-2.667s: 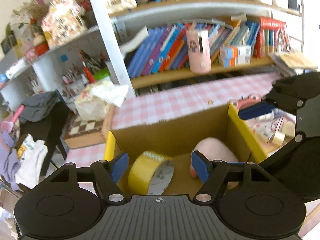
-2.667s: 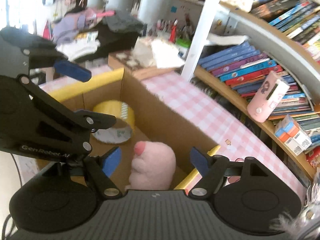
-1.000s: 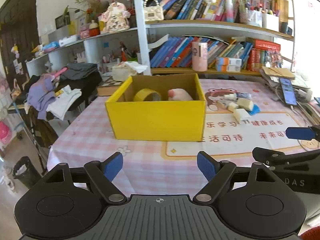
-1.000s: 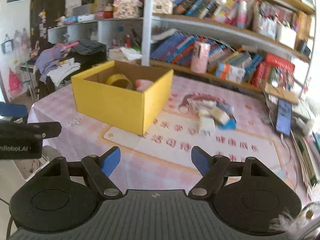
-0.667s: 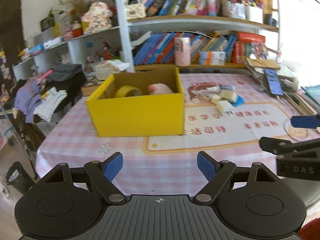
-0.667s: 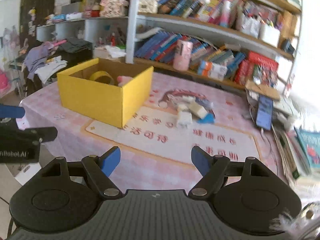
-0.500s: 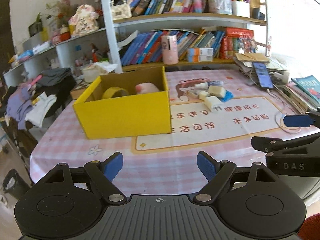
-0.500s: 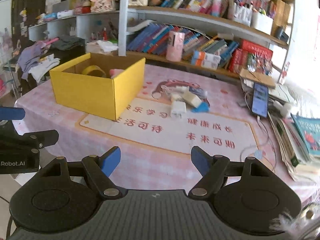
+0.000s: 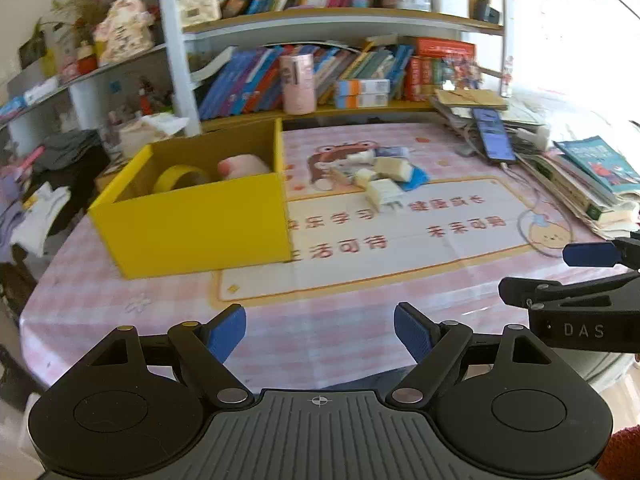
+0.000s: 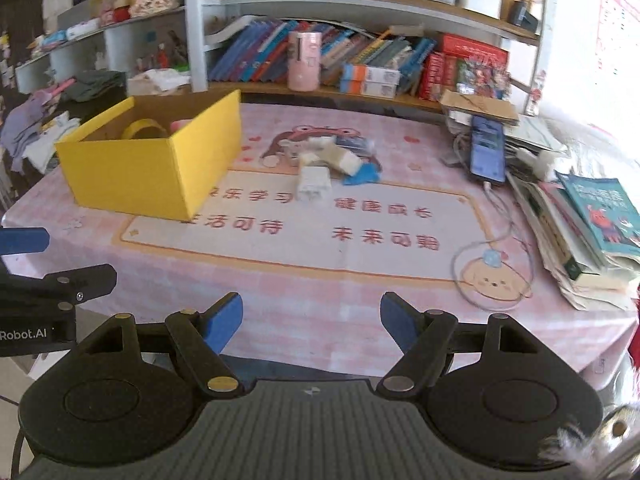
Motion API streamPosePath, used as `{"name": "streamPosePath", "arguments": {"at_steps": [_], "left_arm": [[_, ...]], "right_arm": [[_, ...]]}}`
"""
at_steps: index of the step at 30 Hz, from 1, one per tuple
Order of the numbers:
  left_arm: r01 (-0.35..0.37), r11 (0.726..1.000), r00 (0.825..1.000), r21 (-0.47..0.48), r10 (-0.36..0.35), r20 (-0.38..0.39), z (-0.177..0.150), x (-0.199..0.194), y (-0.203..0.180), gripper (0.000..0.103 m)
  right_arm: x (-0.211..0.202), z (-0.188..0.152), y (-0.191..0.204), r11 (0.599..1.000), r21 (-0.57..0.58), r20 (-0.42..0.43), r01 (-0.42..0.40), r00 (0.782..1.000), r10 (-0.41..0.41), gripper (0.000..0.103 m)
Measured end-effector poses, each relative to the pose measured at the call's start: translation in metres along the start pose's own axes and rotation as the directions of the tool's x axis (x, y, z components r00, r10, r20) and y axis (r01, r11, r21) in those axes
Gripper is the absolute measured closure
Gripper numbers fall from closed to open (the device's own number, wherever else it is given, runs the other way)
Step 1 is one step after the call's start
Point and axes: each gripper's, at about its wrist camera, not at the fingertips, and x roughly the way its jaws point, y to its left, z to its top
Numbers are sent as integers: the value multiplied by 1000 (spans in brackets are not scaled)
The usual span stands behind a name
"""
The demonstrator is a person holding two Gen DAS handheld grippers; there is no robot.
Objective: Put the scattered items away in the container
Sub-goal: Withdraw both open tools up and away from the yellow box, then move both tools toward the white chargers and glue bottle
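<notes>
A yellow cardboard box [image 9: 200, 224] [image 10: 136, 176] stands on the left of the table. In it lie a roll of yellow tape [image 9: 180, 176] [image 10: 142, 128] and a pink plush toy [image 9: 242, 166] [image 10: 180, 125]. Several small white, tan and blue items [image 9: 384, 176] [image 10: 328, 164] lie scattered to the right of the box. My left gripper [image 9: 320, 330] is open and empty, over the table's near edge. My right gripper [image 10: 311, 320] is open and empty, also at the near edge, to the right of the left one.
A printed mat [image 10: 304, 232] covers the pink checked tablecloth. A phone [image 10: 486, 148] with a cable, and stacked books [image 10: 588, 224], lie at the right. Bookshelves [image 10: 360, 60] stand behind the table. Clothes [image 9: 36, 200] are piled at the far left.
Both grippers have pulled back from inside the box to the near edge of the table, and both views have swung to the right. Both stay open and empty.
</notes>
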Motion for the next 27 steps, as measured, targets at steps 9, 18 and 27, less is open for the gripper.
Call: {"name": "streamPosePath", "arguments": {"at_steps": [9,18,27], "left_arm": [[69,997,998,41,-69,3,10,10,-21,19],[110,993,994,52,-109,-28,12,20,-29,19],[143,988,989,60,-140,-50,15,32,-40,19]], "right_arm": [[-4,2,-20,998,27,8,56,998,-57,28],[0,-2,-28,996,46,-36,82,996,-80,27],[8,-5,-38,995,35,-68,92,994,-89,27]]}}
